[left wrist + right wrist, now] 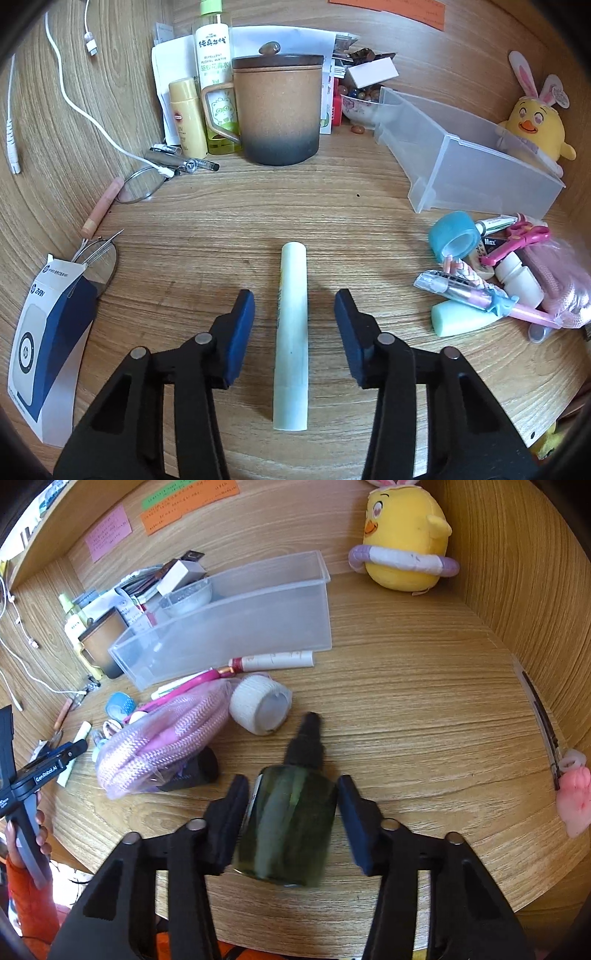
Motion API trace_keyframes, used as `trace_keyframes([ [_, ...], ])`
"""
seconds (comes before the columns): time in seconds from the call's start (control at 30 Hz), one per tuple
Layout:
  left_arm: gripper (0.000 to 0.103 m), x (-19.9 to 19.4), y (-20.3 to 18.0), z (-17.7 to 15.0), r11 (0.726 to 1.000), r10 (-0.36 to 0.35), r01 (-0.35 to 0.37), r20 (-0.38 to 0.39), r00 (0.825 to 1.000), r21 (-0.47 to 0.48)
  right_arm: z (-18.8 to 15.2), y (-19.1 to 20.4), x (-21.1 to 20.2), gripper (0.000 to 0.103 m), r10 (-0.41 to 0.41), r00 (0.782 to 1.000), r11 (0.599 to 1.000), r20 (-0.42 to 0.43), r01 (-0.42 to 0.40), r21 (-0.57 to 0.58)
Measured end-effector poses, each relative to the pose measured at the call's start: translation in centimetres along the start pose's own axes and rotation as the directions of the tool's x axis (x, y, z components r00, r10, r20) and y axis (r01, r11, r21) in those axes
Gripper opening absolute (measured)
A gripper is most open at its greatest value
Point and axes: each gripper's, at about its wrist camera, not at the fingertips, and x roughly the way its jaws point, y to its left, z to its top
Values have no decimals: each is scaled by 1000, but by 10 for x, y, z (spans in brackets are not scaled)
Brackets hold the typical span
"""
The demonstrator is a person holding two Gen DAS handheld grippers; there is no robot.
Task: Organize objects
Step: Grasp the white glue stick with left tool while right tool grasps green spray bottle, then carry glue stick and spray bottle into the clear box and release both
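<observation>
A pale green tube [291, 332] lies on the wooden desk between the open jaws of my left gripper [294, 308], touching neither pad. A dark green dropper bottle [290, 819] with a black cap lies between the jaws of my right gripper [292, 794]; the left pad touches it, the right pad stands a little off. A clear plastic bin [469, 155] stands empty at the back; it also shows in the right wrist view [236, 624]. A heap of small items lies beside it: blue tape roll [456, 236], pink scissors [517, 240], pink rope bag [166, 738], white bandage roll [260, 705].
A brown lidded mug [277, 110], bottles [212, 55], a white cable [74, 99], spectacles [140, 184] and a blue-white box [48, 347] crowd the left. A yellow plush chick [404, 539] sits at the back right. A wooden wall rises at right.
</observation>
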Motion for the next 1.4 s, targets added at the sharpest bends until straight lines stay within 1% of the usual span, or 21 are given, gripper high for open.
trace_keyframes([
  [0.07,27,0,-1,1,1000,-11,10,6,1000,13,0,-1,-1,38,-18,1000,1000,13,18,-1],
  [0.1,23,0,-2,1,1000,-11,11,8,1000,18,1,-2,-1,38,-18,1000,1000,19,18,0],
  [0.13,15,0,-2,2,1000,-9,9,8,1000,22,1,-3,-1,38,-22,999,1000,26,22,0],
  [0.23,15,0,-2,5,999,-44,44,3,999,16,5,-3,-4,38,-39,998,999,56,39,-11],
  [0.3,15,-2,-3,8,998,-54,54,10,998,12,10,-5,-9,38,-43,996,999,81,44,-16],
  [0.37,15,-7,-6,13,998,-53,53,29,998,22,16,-5,-14,38,-48,993,998,107,51,-21],
  [0.47,15,-18,-13,23,997,-77,75,64,995,33,28,-6,-21,38,-53,987,998,149,59,-35],
  [0.63,15,-36,-27,46,991,-128,120,132,983,63,51,-3,-31,38,-48,975,996,215,63,-63],
  [0.8,15,-50,-43,70,982,-175,158,192,966,99,75,9,-35,38,-38,962,992,272,70,-109],
  [1.0,15,-59,-58,96,969,-237,212,235,943,128,101,24,-30,38,5,954,985,301,47,-165],
  [1.07,15,-60,-63,104,964,-255,226,241,937,139,110,28,-27,38,27,955,983,296,28,-181],
  [1.27,15,-57,-73,126,955,-289,260,245,925,146,137,37,-15,38,55,956,977,289,8,-212],
  [1.4,15,-47,-79,139,948,-313,286,230,922,143,154,40,-3,38,67,961,975,269,-6,-224],
])
